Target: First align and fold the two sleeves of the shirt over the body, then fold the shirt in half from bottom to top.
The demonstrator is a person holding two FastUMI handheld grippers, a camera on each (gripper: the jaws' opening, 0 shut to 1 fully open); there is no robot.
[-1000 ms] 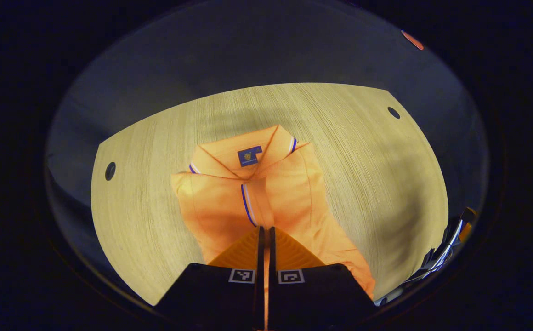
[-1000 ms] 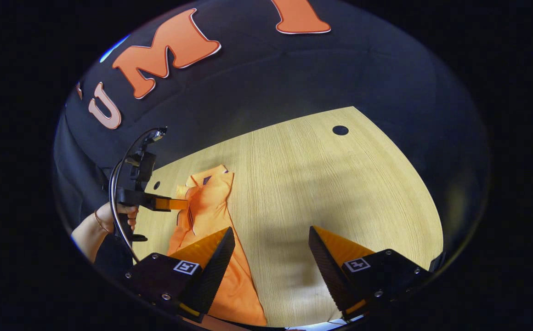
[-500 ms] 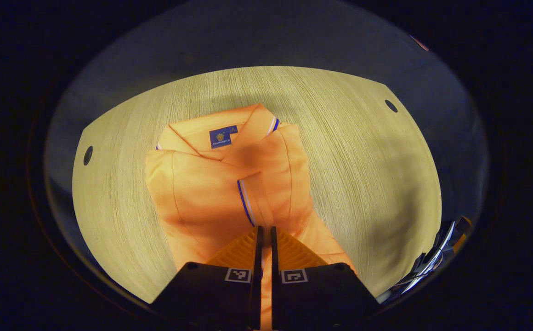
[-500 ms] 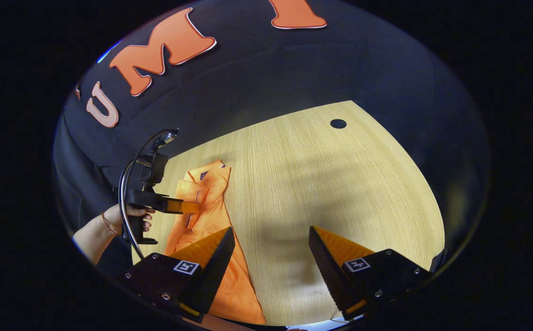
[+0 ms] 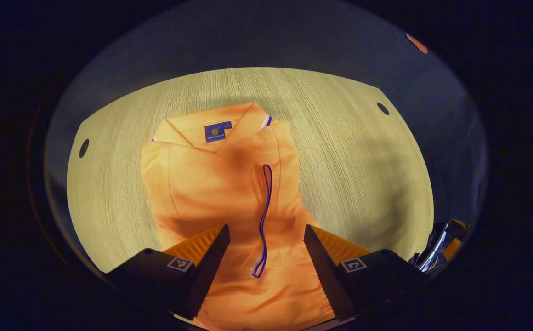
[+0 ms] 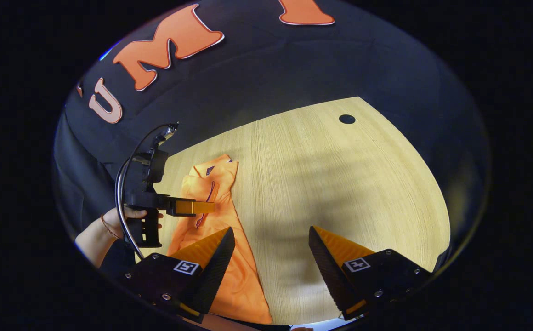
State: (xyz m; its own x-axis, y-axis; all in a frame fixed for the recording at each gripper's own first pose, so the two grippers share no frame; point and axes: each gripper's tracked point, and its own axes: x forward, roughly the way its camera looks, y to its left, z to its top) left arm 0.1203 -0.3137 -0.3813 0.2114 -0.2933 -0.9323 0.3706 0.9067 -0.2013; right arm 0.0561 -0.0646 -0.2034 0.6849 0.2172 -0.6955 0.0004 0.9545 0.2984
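Fabric looked soft, light and limp: the orange collared polo shirt (image 5: 229, 184) lay flat on the pale wooden table (image 5: 363, 184). Left gripper (image 5: 265, 248) hovered over its folded sleeve, fingers apart; right gripper (image 6: 270, 250), beside the hem, fingers apart, empty. I judged the bottom hem corners the best places to pinch.

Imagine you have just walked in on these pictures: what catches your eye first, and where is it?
The bright orange shirt stands out at once, lying collar-away on the pale wooden table with its sleeves folded in. A blue-edged sleeve cuff runs down its middle, between the open left tongs. In the right gripper view, the open right tongs hang over bare table at the shirt's edge.
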